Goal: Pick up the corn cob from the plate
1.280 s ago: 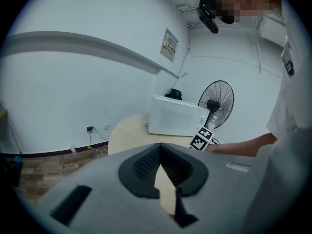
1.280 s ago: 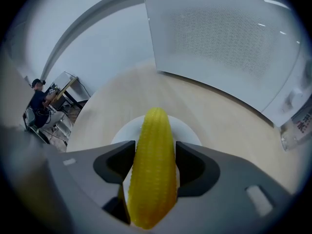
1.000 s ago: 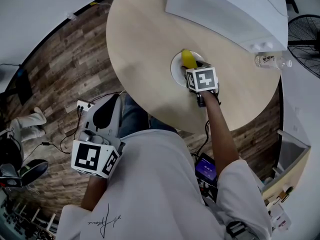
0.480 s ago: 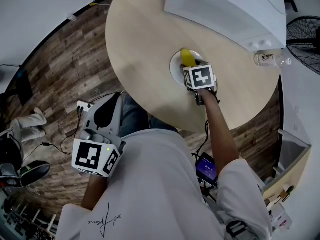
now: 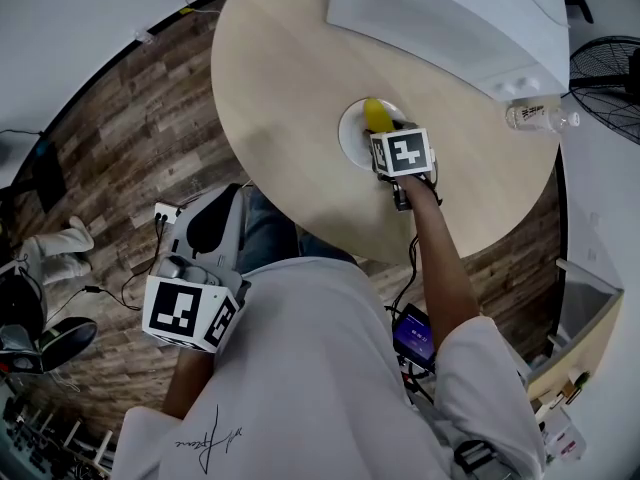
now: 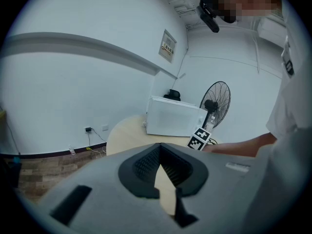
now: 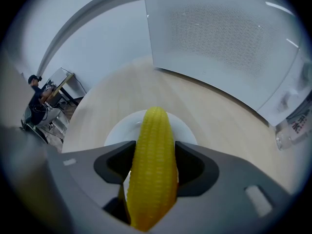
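Note:
A yellow corn cob (image 7: 153, 165) runs lengthwise between the jaws of my right gripper (image 7: 152, 167), which are shut on its sides. Its tip points over the white plate (image 7: 117, 130). In the head view the corn cob (image 5: 376, 116) lies over the plate (image 5: 349, 134) on the round wooden table (image 5: 290, 88), with the right gripper (image 5: 388, 133) at its near end. Whether the cob touches the plate I cannot tell. My left gripper (image 5: 212, 220) hangs low beside the person, off the table. Its jaws (image 6: 161, 156) meet at the tips with nothing between them.
A white box-shaped appliance (image 5: 450, 18) stands at the back of the table, also in the right gripper view (image 7: 219, 38). A clear water bottle (image 5: 535, 116) lies at the table's right edge. A floor fan (image 5: 605, 68) stands beyond it. Cables and a power strip (image 5: 165, 211) lie on the wooden floor.
The right gripper with the corn cob has shifted only slightly over the plate. The left gripper has stayed in place.

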A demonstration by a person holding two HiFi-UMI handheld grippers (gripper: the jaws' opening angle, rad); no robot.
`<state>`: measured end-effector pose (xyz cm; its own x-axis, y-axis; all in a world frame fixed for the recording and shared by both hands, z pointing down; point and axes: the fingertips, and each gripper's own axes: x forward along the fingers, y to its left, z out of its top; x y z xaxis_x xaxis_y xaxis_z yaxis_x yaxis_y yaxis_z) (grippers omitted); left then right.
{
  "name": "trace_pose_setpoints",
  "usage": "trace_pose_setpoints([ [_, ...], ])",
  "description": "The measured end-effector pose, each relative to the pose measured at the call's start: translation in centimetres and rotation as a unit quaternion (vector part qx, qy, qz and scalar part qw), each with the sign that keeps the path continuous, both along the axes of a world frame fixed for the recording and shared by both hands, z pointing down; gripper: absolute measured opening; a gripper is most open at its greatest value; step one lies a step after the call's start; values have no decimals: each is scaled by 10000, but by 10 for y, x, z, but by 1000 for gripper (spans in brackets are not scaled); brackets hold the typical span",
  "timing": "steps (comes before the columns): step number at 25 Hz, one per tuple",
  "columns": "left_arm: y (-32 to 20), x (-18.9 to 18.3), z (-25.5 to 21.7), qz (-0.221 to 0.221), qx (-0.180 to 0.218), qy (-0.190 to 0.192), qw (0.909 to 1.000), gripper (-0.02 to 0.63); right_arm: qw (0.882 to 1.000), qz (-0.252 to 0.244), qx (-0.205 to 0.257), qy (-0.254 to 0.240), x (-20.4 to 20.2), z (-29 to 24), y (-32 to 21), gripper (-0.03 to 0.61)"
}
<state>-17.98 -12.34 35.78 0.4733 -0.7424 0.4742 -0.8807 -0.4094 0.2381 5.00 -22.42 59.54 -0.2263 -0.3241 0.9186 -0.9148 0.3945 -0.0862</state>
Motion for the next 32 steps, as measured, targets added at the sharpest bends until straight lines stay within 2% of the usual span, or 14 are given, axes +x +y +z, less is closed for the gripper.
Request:
trace_pose_setpoints([
  [16,9,16,-5,78,52,71,9999,0,9999,38,85,-71,13,-11,7,267],
  [32,25,32,-11,183,153,199,9995,0,9987,79,338,-386,15,-46,22,267],
])
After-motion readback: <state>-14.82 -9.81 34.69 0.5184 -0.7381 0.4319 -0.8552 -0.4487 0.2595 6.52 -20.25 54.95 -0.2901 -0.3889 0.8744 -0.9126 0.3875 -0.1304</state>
